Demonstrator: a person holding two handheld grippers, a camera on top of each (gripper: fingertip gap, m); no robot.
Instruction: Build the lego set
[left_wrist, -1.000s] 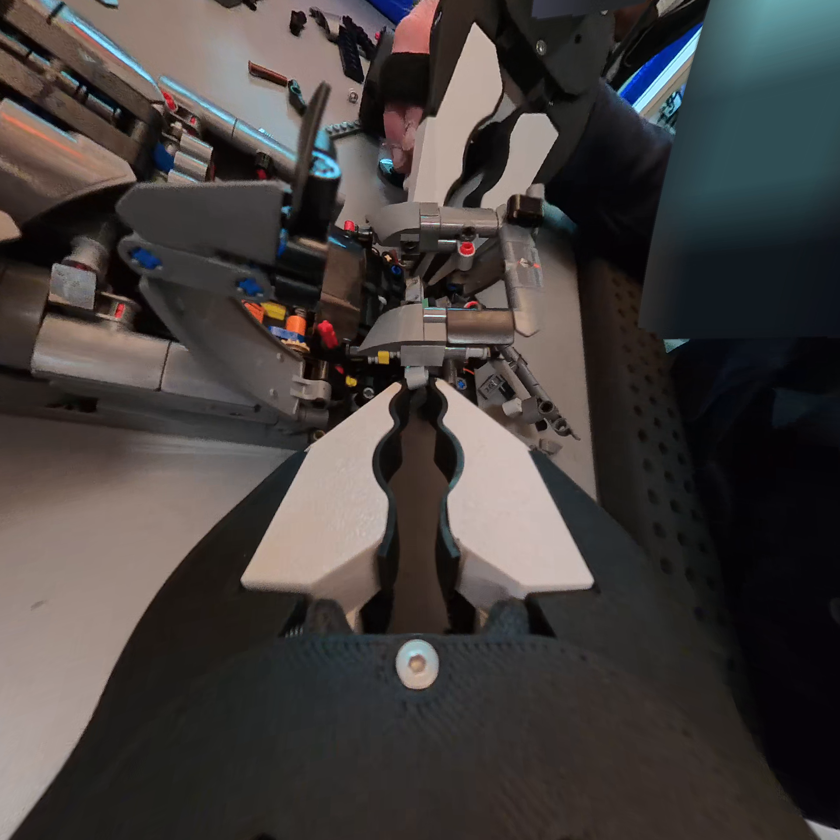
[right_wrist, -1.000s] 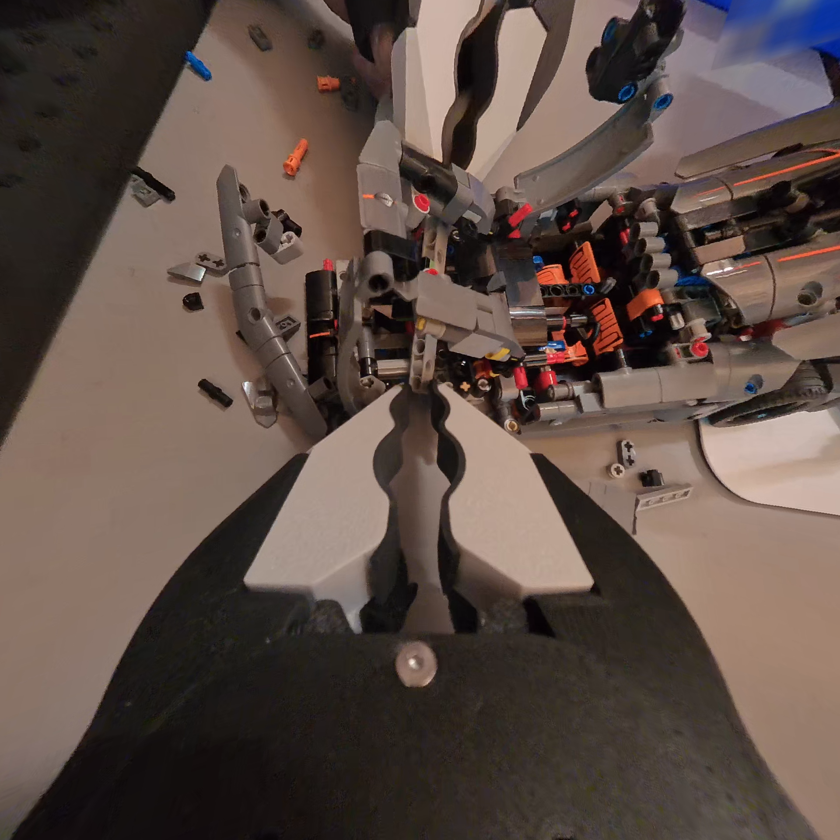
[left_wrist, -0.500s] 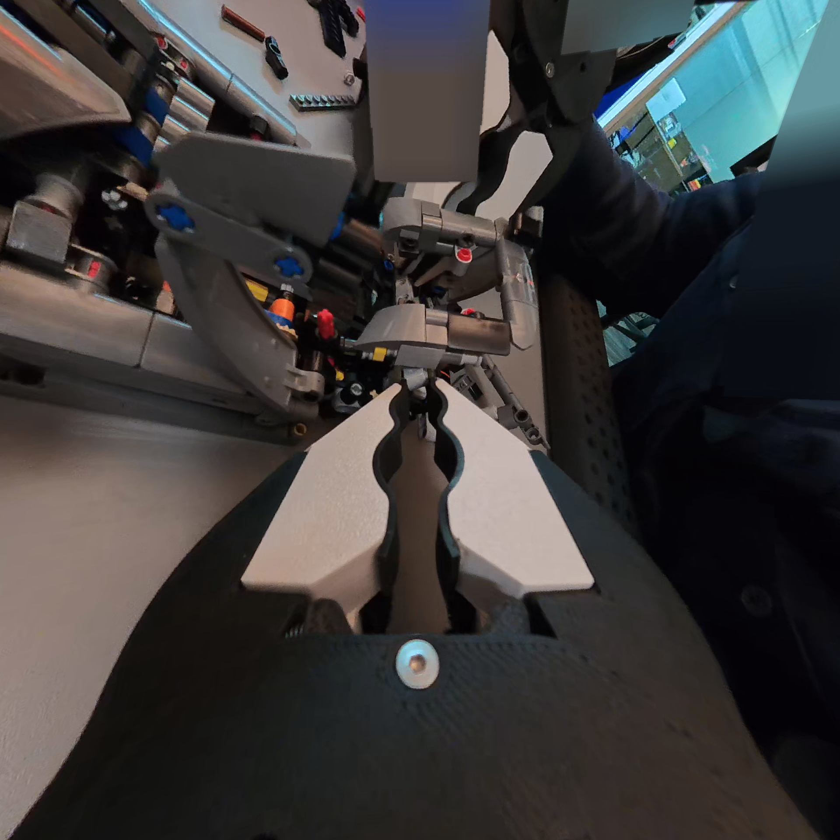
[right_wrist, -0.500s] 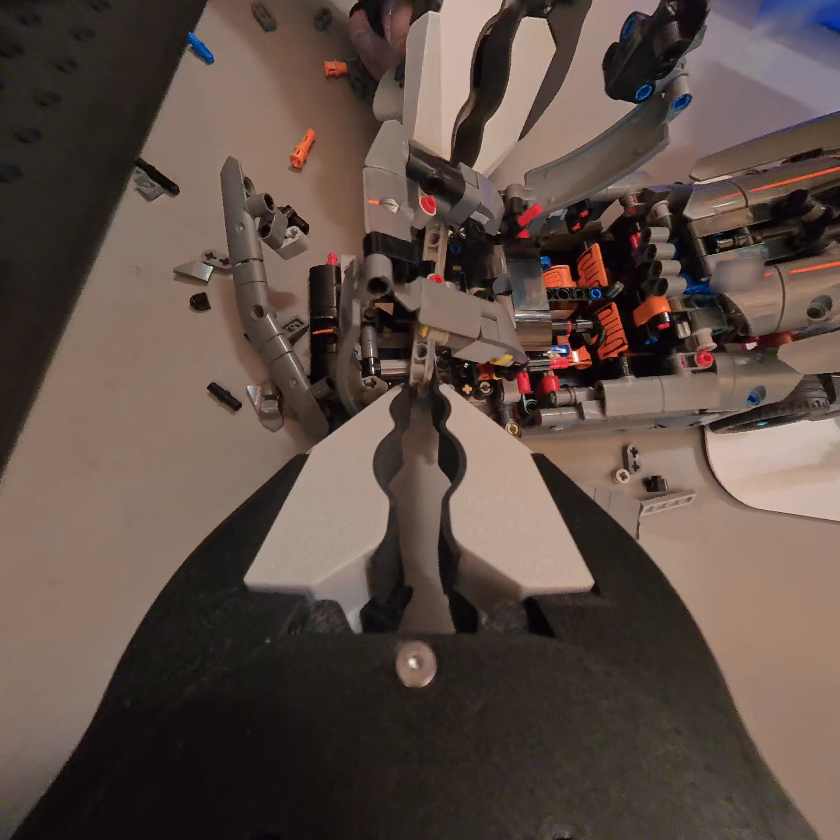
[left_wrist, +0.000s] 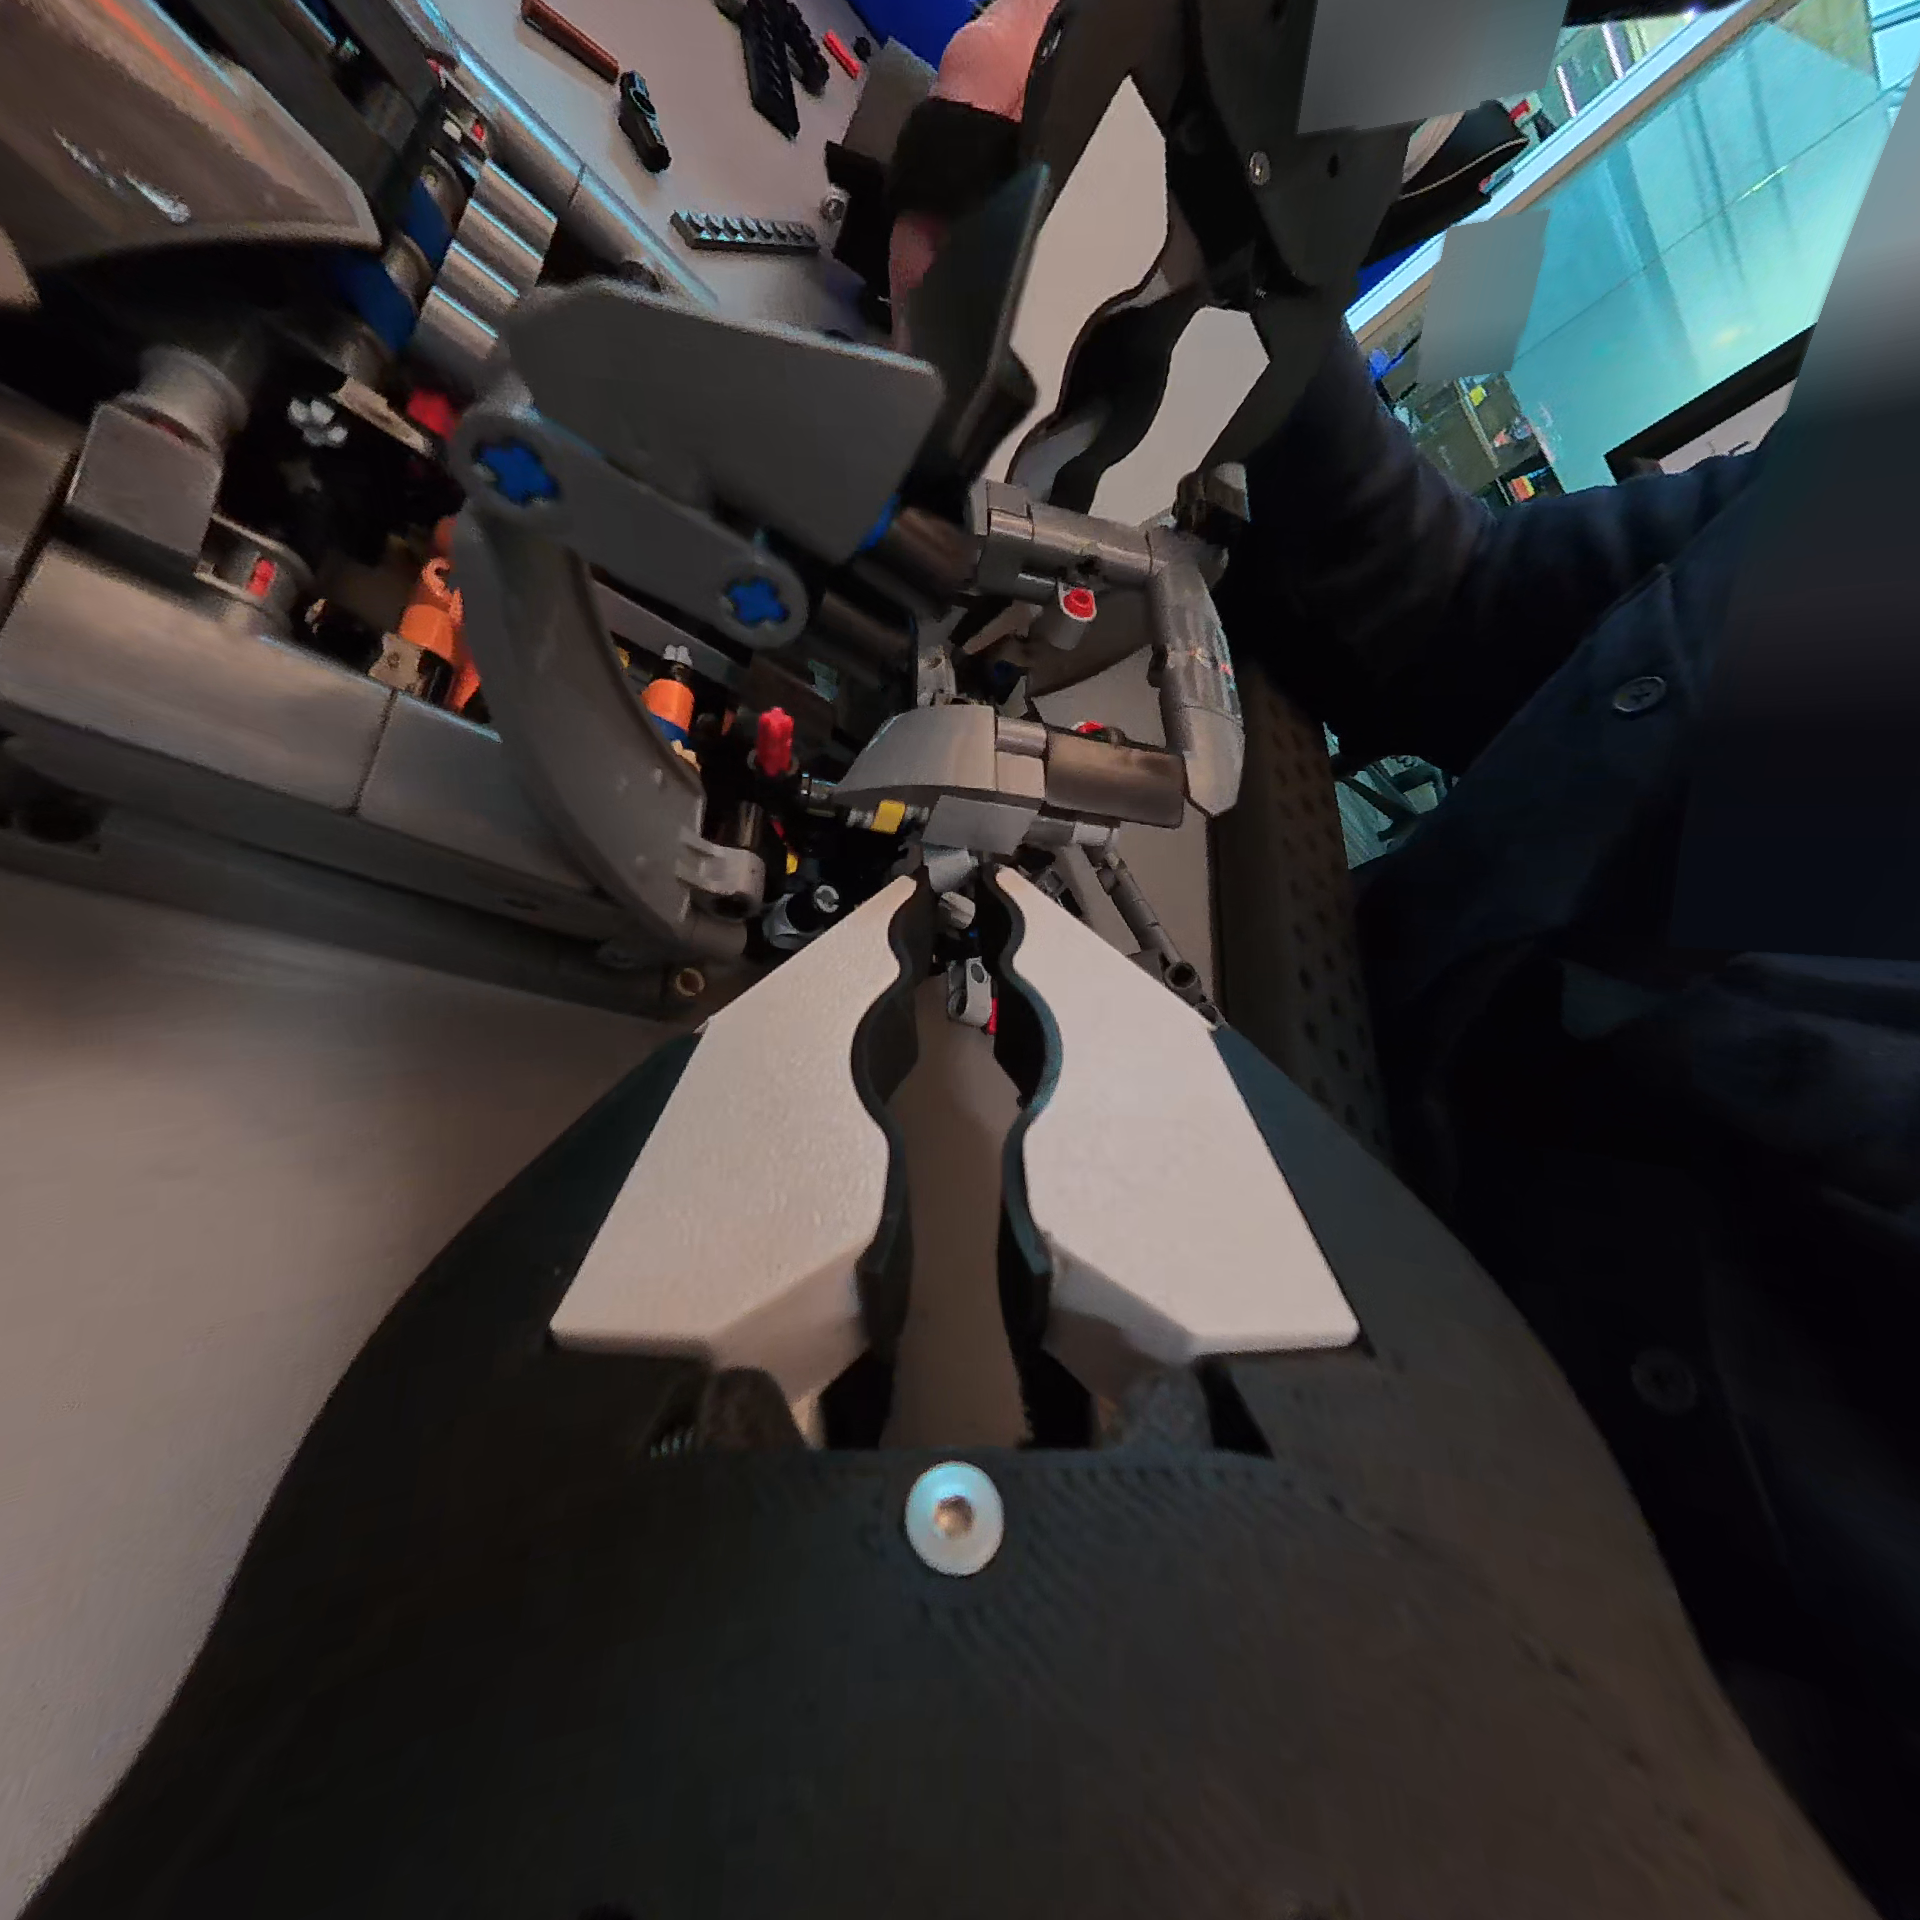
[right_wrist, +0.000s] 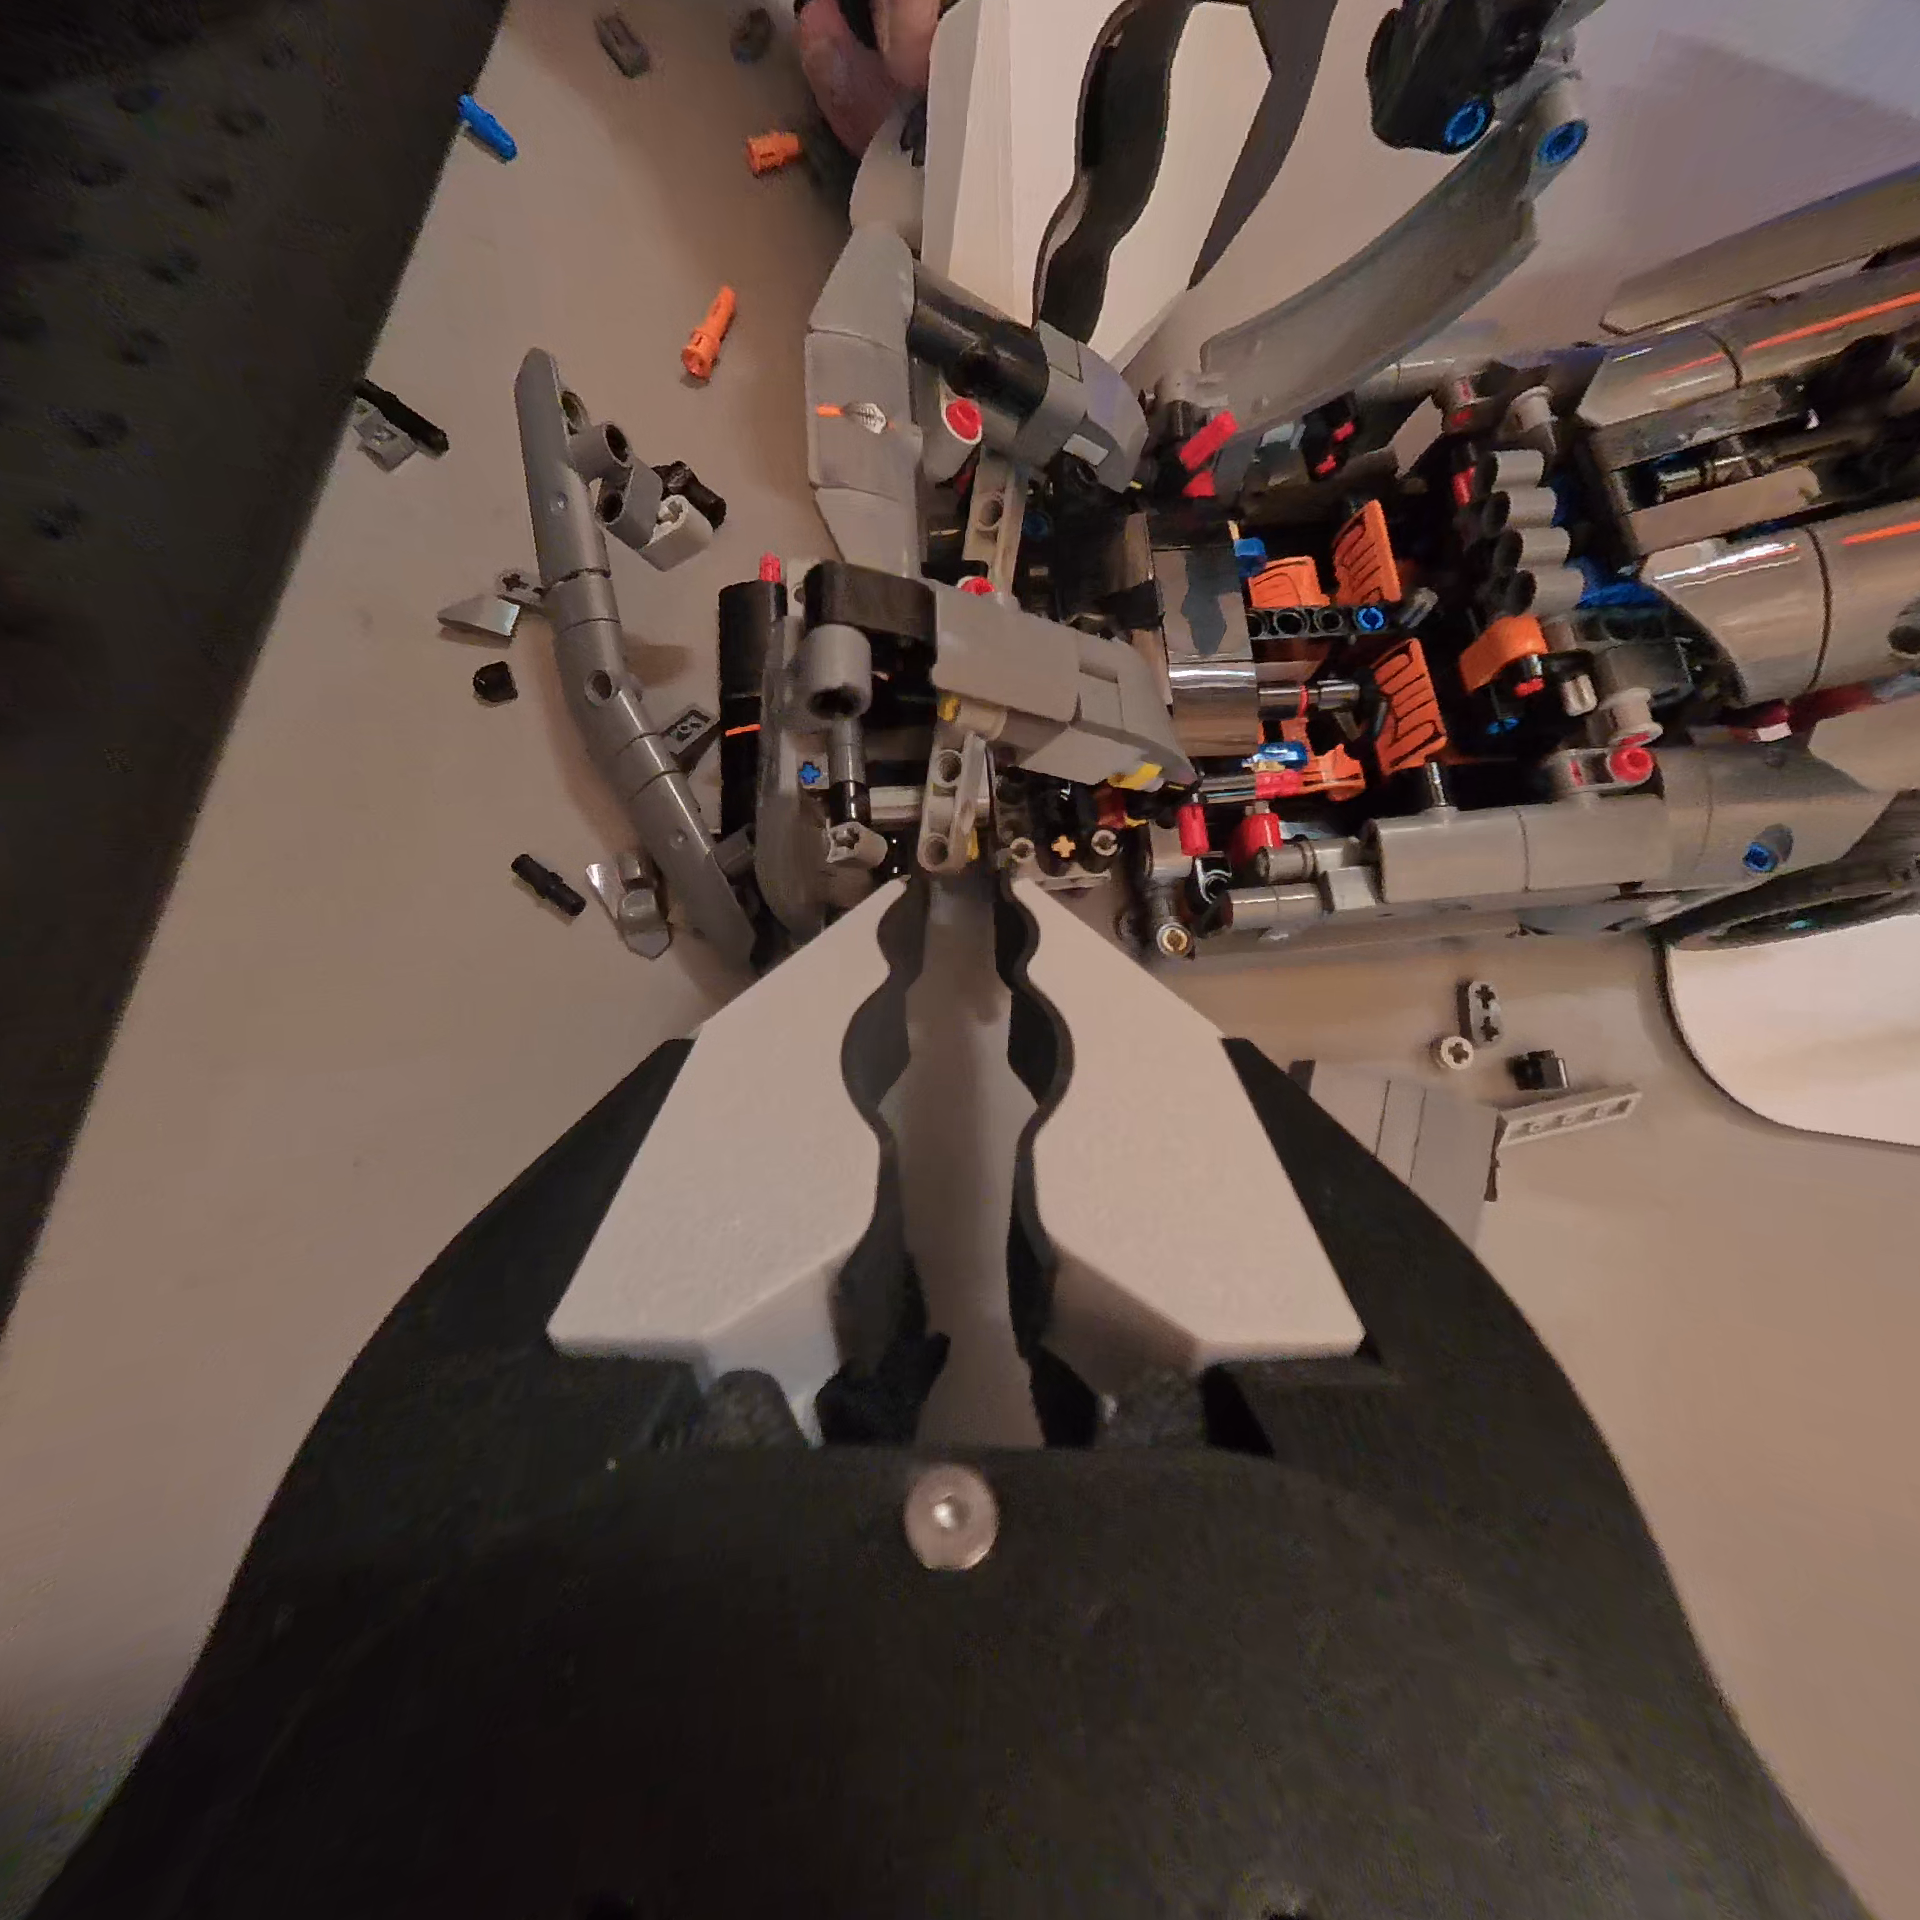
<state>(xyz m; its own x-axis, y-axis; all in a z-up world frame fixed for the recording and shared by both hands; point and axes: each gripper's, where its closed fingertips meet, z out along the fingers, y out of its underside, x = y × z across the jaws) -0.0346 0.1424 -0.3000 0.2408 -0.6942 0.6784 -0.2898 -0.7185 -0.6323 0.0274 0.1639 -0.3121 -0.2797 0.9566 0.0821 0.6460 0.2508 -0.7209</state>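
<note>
A large grey Lego car model with orange and black inner parts lies on the pale table, and it also shows in the left wrist view. A grey frame sub-assembly sits at its end, also visible in the left wrist view. My left gripper is shut on a small light grey piece under the frame's near arm. My right gripper is shut on a light grey beam at the frame's other side. Each gripper shows opposite in the other view, the right and the left.
A raised grey door panel stands left of the frame. A curved grey strip, orange pins, a blue pin and black pins lie loose. A black perforated mat borders the table. A person's dark sleeve is at the right. Across from one pair of fingers to the other is roughly 8 cm.
Both grippers keep their hold on the frame. The left wrist view has swung up and closer, so the door panel looms larger. The right wrist view has barely shifted.
</note>
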